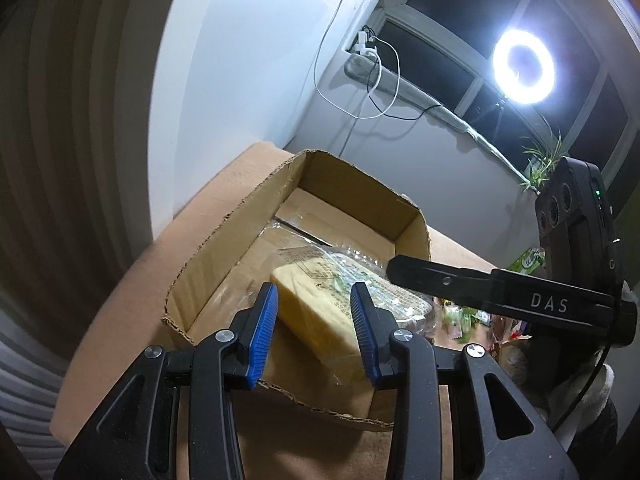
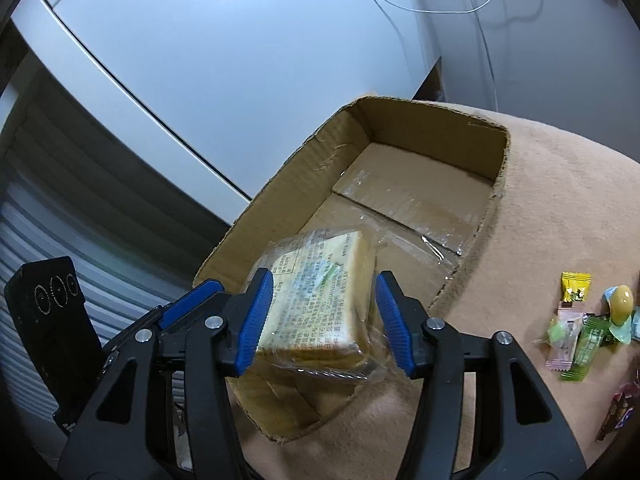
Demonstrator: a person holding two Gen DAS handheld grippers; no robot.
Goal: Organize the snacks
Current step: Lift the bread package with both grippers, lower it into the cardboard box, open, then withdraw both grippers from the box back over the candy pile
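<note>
**Pack held over the box: risks at release**

Peach cloth covers the bench, where an open cardboard box sits with its taped floor bare. The right gripper pinches a clear-wrapped cake pack, which hangs tilted above the near end of the box. One pad sits flat on the pack's side, while the other seems to bear mostly on loose film. The left gripper stands spread and holds nothing, just beside the right one.

- **Slip:** a hold on slack film could give way early, so the pack may drop at an angle or catch the torn near wall and tip out onto the bench.
- **Crushing:** a firmer squeeze would probably dent the soft cake.
- **Collision:** the two grippers are close together, so a sideways move could knock one into the other or nudge the light box.

Loose sweets still lie unsorted well to the right.
</note>
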